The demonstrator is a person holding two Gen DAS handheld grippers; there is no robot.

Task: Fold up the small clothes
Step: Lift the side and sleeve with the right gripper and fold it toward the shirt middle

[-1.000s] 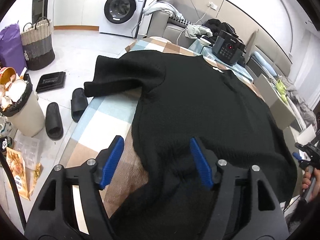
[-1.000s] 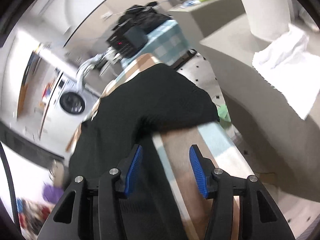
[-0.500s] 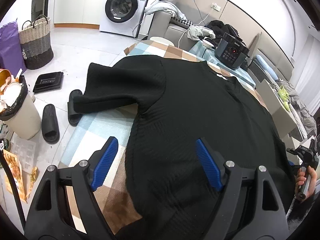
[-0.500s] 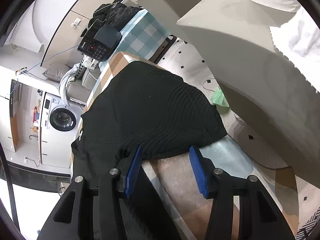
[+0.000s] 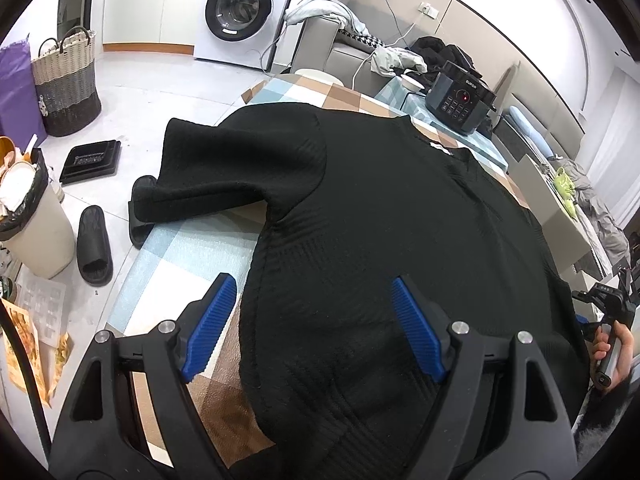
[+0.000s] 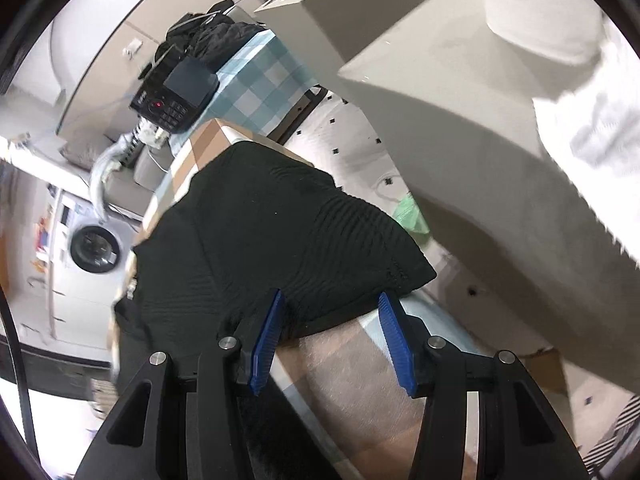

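Left gripper [image 5: 312,328] above near hem of black knit top [image 5: 400,216], jaws spread wide, nothing between them. Right gripper [image 6: 330,344] low at right sleeve [image 6: 304,240], jaws spread, sleeve edge just ahead of blue pads [image 6: 266,340]. Top lies flat, spread over checked tabletop [image 5: 192,252]; left sleeve [image 5: 236,172] hangs past tabletop edge. Fabric ribbed, few wrinkles.
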